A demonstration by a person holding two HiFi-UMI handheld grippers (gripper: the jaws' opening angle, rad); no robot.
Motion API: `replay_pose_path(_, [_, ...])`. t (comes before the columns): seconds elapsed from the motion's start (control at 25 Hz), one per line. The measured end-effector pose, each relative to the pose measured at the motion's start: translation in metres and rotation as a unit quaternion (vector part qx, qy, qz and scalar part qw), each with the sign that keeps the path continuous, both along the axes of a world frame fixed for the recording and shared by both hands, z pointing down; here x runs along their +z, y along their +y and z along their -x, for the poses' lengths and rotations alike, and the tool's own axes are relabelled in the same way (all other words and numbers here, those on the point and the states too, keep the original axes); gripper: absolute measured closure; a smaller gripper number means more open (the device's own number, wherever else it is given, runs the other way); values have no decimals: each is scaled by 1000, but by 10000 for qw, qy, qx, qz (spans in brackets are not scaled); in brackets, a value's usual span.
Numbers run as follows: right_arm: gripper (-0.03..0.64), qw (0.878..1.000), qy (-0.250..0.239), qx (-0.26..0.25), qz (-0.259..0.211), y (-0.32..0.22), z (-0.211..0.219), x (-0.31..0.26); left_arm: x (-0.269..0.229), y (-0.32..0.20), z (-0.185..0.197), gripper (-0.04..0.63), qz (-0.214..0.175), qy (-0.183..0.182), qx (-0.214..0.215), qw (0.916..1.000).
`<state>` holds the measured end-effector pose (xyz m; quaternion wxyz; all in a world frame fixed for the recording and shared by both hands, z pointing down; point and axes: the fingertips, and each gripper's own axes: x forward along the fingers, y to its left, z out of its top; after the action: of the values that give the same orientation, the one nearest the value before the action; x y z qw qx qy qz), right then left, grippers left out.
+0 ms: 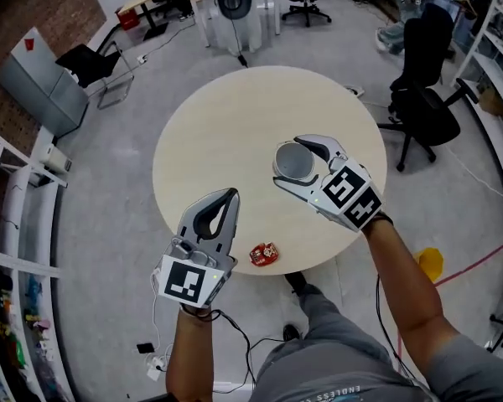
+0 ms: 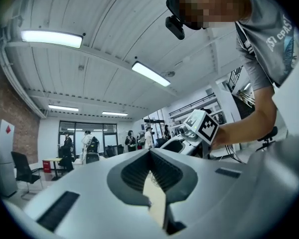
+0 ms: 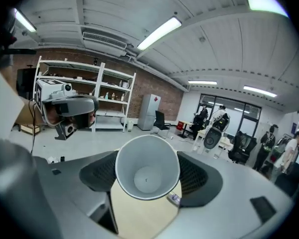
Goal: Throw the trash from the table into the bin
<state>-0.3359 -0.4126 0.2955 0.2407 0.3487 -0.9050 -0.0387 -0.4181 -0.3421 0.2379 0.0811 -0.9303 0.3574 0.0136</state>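
Round pale desk [image 1: 235, 132] at centre of grey floor [image 1: 109, 224]. Brick wall [image 1: 33, 23] at left, grey cabinet [image 1: 38, 86] by it, white shelving [image 1: 12, 224] nearer. Black office chair [image 1: 423, 99] just right of desk. White ribbed ceiling [image 2: 104, 29], long strip lights [image 2: 150, 73]. Glazed doors [image 2: 84, 128] at far end, people [image 2: 87, 142] standing near. Open white rack [image 3: 84, 101] along brick wall.

paper cup [image 3: 147, 176]: white | wrapper [image 1: 264, 254]: red | table [image 1: 226, 132]: pale beige | left gripper [image 1: 231, 195]: grey, black-white square marker
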Motion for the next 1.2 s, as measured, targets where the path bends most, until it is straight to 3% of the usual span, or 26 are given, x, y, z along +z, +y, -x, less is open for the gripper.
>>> replay_pose_path(0.2, [255, 9967, -29, 721, -357, 89, -88, -47, -46, 63, -79, 561, -405, 144, 795, 9959])
replay_pose_path(0.44, [255, 9828, -111, 1784, -470, 201, -216, -65, -65, 135, -202, 561, -594, 238, 1939, 9789])
replay_pose_path(0.68, [255, 9463, -173, 3209, -341, 306, -387, -26, -21, 200, -363, 561, -487, -153, 3189, 9464])
replay_pose_path(0.84, [255, 9217, -299, 3866, -111, 361, -498, 19, 16, 239, -485, 561, -317, -14, 3822, 9235])
replay_pose_path(0.96, [255, 9030, -355, 4280, 143, 402, -580, 63, 55, 272, -584, 561, -72, -33, 4310, 9023])
replay_pose_path(1.2, [255, 8740, -542, 4792, 600, 477, -722, 187, 174, 347, -752, 561, 681, -166, 4860, 8711])
